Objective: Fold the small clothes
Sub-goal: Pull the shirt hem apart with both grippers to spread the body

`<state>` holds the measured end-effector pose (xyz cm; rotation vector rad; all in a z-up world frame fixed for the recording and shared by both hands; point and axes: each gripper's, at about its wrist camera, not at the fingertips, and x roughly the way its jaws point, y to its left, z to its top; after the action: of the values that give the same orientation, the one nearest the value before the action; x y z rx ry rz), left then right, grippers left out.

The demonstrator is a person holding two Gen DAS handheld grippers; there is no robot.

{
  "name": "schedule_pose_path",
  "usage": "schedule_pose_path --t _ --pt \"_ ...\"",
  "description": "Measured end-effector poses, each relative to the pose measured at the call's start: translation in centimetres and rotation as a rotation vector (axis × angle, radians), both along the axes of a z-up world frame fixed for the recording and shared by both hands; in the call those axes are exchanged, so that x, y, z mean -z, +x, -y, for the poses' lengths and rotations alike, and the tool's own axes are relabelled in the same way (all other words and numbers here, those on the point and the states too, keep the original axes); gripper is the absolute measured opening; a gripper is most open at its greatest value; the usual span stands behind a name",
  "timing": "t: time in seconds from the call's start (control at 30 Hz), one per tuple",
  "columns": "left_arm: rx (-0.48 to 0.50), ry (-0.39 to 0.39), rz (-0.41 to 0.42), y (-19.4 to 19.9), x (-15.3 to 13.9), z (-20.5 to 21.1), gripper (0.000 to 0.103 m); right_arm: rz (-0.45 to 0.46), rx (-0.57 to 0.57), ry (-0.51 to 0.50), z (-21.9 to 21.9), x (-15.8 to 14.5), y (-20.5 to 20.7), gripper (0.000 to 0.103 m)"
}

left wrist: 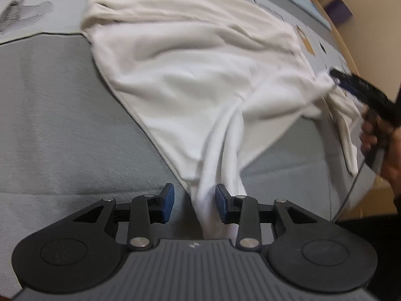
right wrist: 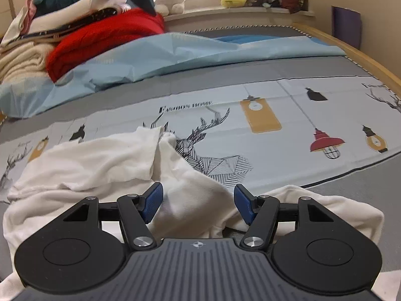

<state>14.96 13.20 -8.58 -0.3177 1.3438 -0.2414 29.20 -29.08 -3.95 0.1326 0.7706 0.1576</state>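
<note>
we've got one white garment (left wrist: pixel 195 80) spread rumpled across the grey printed bedsheet (left wrist: pixel 55 115), and its near hem runs diagonally down toward our left gripper (left wrist: pixel 195 203). a twisted fold of the cloth hangs straight through the gap between the blue pads (left wrist: pixel 168 202), lying against the right pad while the left pad stands clear of it, so the jaws are parted about halfway and not pinching anything. left of those jaws it's bare grey sheet all the way out, plenty of room.

our right gripper (right wrist: pixel 198 202) has its jaws spread wide, with a hump of the same white garment (right wrist: pixel 105 160) sitting between and under them, neither pad pressing on it. ahead of the jaws the sheet with the deer and lamp prints (right wrist: pixel 263 115) is open, then one crumpled light blue cover (right wrist: pixel 155 60), and past that a pile of folded clothes with a red knit (right wrist: pixel 105 37) on the near side. wooden bed edge (right wrist: pixel 356 52) runs along the right.

from the left wrist view we can see the hand (left wrist: pixel 376 135) wrapped round the right gripper's handle, tool tilted downward at the garment's far corner. two grippers, one garment, one hand in view.
</note>
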Motion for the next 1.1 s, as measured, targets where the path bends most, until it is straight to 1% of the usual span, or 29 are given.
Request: schedule_pose_path --t 0.03,0.07,0.1,0.13,0.17,0.2,0.23,0.3,0.43,0.57,0.63,0.67,0.73,0.8,0.9,0.97,1.0,1.07,1.1 --pt "0.017 0.007 -0.008 -0.2 0.6 0.0 0.04 -0.003 -0.008 -0.003 -0.2 0.3 0.0 0.062" --pt "0.034 0.013 -0.016 -0.3 1.2 0.0 0.041 -0.012 -0.021 -0.007 -0.4 0.5 0.1 0.057" --pt "0.05 0.019 -0.026 -0.4 1.5 0.2 0.042 -0.026 -0.046 -0.016 -0.7 0.7 0.0 0.038" --pt "0.067 0.025 -0.034 -0.5 1.8 0.4 0.042 -0.037 -0.071 -0.038 -1.2 0.9 -0.2 0.023" --pt "0.082 0.032 -0.039 -0.7 1.9 0.6 0.042 -0.04 -0.083 -0.062 -1.5 0.9 -0.4 0.018" --pt "0.094 0.041 -0.043 -0.7 2.0 0.9 0.042 -0.034 -0.097 -0.075 -1.7 0.7 -0.8 0.01" --pt "0.102 0.049 -0.048 -0.6 2.4 0.9 0.042 -0.028 -0.11 -0.076 -1.8 0.5 -1.3 0.008" --pt "0.114 0.059 -0.06 -0.3 2.8 0.9 0.042 -0.014 -0.129 -0.08 -1.5 -0.5 -2.6 0.006" --pt "0.157 0.103 -0.066 -0.5 3.4 2.4 0.042 0.005 -0.173 -0.063 -0.1 -2.9 -5.6 0.006" --pt "0.209 0.156 -0.032 -1.0 3.6 4.2 0.04 -0.008 -0.182 0.027 3.1 -5.1 -9.4 0.006" --pt "0.236 0.178 -0.012 -1.3 3.6 5.1 0.024 -0.039 -0.18 0.064 4.4 -5.6 -11.4 0.006" --pt "0.255 0.185 -0.007 -1.6 3.5 5.4 0.011 -0.053 -0.186 0.068 4.7 -5.7 -12.3 0.006" --pt "0.292 0.198 0.02 -2.1 3.2 6.0 0.009 -0.081 -0.204 0.046 5.0 -5.7 -14.2 0.006" --pt "0.31 0.213 0.048 -2.9 2.4 5.8 0.007 -0.119 -0.219 0.015 4.8 -5.3 -15.6 0.006" --pt "0.297 0.216 0.092 -4.3 0.6 3.9 0.007 -0.186 -0.266 -0.029 4.0 -4.5 -16.8 0.006" --pt "0.252 0.232 0.115 -5.0 -0.6 1.4 0.007 -0.26 -0.317 -0.054 3.4 -3.6 -17.1 0.006" --pt "0.228 0.252 0.118 -5.4 -0.8 0.0 0.007 -0.307 -0.339 -0.075 3.0 -2.9 -17.2 0.006" --pt "0.172 0.296 0.104 -6.4 -1.0 -2.7 0.007 -0.415 -0.363 -0.107 2.5 -1.2 -17.3 0.006" --pt "0.153 0.296 0.097 -6.8 -1.1 -3.7 0.007 -0.445 -0.361 -0.126 2.4 -0.6 -17.4 0.007"
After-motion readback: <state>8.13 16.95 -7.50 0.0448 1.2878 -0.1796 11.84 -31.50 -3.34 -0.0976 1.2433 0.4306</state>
